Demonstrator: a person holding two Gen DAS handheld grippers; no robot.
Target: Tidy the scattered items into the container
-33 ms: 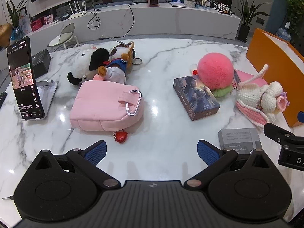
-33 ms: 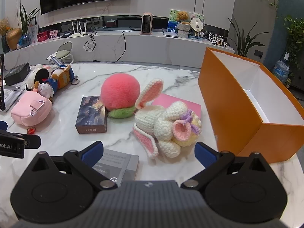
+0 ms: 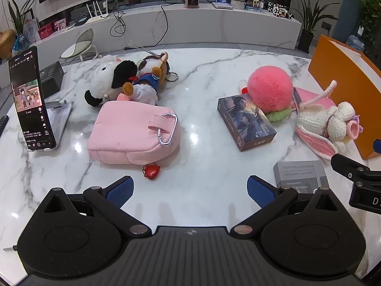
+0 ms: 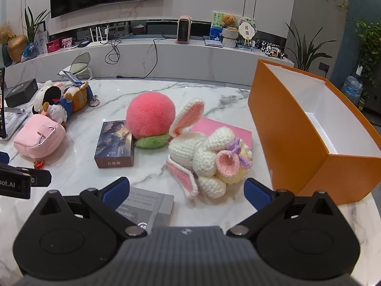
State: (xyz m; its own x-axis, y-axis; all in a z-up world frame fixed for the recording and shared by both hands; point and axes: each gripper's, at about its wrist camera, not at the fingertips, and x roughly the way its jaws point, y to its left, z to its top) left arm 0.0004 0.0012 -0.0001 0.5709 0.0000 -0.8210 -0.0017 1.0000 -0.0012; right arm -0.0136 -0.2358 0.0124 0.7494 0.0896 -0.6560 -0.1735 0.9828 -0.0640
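The orange box (image 4: 297,128) is standing open at one end of the marble table (image 3: 209,76), and what is showing of its white inside is holding nothing. All the toys and books are lying on the table outside it.

The crochet bunny (image 4: 209,157) is lying just beside the orange box. The pink fluffy ball (image 4: 150,116) is sitting a little farther from the box, touching the bunny's ear. A pink flat card (image 4: 228,131) is peeking out from under the bunny. The picture box (image 4: 115,143) is lying past the ball, and the grey notebook (image 4: 147,205) is lying right under the right gripper (image 4: 185,190). Far from the orange box, the pink pouch (image 3: 133,133) and the stuffed animals (image 3: 128,81) are resting together.

The left gripper (image 3: 189,189) is spread wide and holding nothing. The right gripper is spread wide too, also holding nothing.

What could go wrong? The bunny is floppy, so a pinch on one ear could leave it dangling and slipping out. The ball is round and fuzzy, so it could be squeezing out or rolling away. The thin card and notebook are lying flat, so fingers could be sliding over them. A bump could be pushing the light box sideways.
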